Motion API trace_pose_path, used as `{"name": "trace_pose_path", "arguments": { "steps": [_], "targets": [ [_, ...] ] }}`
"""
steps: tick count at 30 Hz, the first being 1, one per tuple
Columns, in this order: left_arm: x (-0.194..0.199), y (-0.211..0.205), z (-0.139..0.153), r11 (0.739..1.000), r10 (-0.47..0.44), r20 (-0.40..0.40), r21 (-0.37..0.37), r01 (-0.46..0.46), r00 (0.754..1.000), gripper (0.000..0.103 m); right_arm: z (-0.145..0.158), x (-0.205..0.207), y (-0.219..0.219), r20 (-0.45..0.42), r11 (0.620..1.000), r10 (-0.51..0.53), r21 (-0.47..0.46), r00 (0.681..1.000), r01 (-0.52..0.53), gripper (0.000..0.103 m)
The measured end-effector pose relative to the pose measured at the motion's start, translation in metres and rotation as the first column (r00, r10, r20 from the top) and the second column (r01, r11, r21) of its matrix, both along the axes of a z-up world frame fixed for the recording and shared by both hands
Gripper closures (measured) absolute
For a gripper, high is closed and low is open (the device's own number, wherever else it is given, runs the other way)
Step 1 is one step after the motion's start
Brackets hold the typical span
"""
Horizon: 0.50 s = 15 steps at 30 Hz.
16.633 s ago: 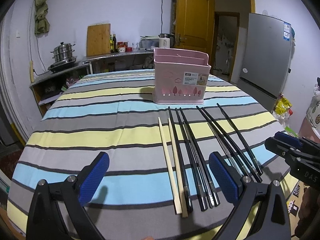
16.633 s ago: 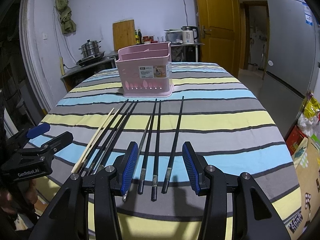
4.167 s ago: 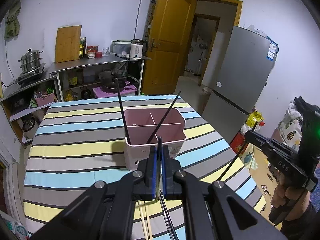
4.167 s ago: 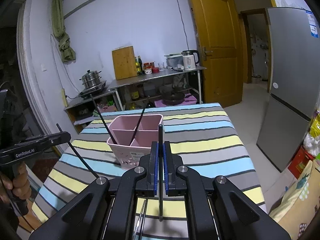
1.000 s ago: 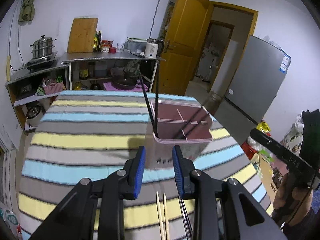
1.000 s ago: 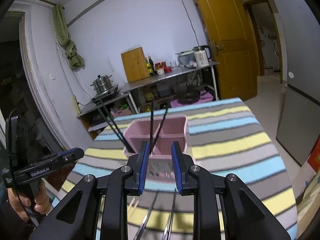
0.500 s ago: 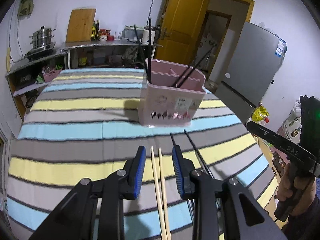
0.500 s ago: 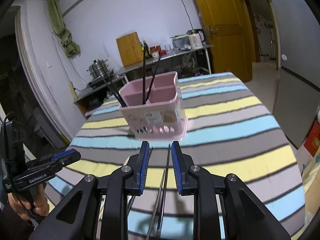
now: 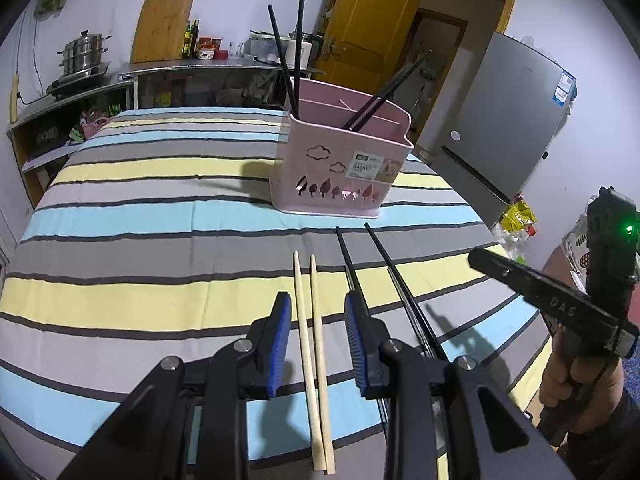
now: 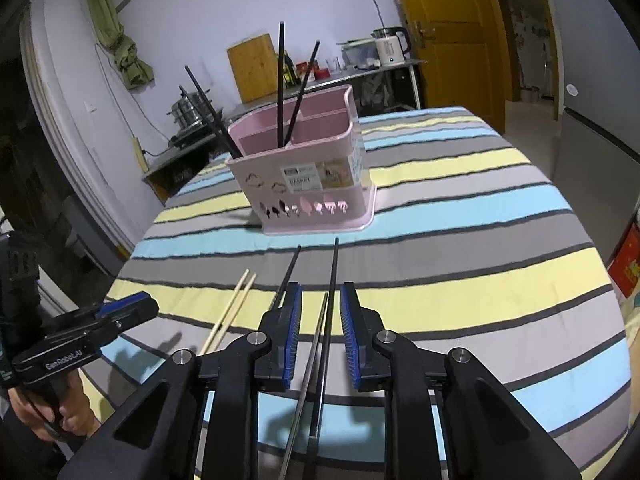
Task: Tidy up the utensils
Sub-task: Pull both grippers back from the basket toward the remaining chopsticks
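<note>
L gripper [image 9: 316, 336] hangs w/ jaws apart, straddling the pale wooden chopsticks [image 9: 312, 344] on the striped table [image 9: 120, 216], prob lined up to pinch them. Centre-back, pink basket [image 9: 340, 168] already holds four black sticks upright. R gripper [image 10: 320, 336], jaws apart too, brackets the black chopsticks [image 10: 326, 320] for the same reason.

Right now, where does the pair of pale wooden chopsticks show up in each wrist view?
Left wrist: the wooden chopsticks lie lower centre on the striped tablecloth, running between the open left gripper fingers.
Right wrist: the wooden chopsticks lie left of centre, beside the open right gripper, not between its fingers.
Shared landmark: the pink basket beyond them.
</note>
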<state>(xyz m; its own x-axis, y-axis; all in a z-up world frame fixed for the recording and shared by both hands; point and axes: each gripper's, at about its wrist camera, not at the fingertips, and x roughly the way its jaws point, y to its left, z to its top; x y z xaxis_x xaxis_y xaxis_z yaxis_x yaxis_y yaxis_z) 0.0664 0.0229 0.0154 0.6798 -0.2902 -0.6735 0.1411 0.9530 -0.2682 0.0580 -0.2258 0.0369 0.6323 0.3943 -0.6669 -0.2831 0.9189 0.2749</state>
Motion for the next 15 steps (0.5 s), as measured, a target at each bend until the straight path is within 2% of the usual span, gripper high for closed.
{"name": "trace_pose_path", "arguments": {
  "steps": [7,15],
  "targets": [
    [0.001,-0.009,-0.011,1.0,-0.021,-0.027,-0.016,0.021,0.999,0.074,-0.027,0.005,0.008,-0.067,0.999,0.016,-0.035,0.998,-0.018,0.086],
    [0.005,-0.01,-0.016,0.999,-0.028,-0.046,-0.03,0.026,0.999,0.074,-0.042,0.014,0.013,-0.109,0.997,0.032,-0.071,0.994,-0.04,0.087]
  ]
}}
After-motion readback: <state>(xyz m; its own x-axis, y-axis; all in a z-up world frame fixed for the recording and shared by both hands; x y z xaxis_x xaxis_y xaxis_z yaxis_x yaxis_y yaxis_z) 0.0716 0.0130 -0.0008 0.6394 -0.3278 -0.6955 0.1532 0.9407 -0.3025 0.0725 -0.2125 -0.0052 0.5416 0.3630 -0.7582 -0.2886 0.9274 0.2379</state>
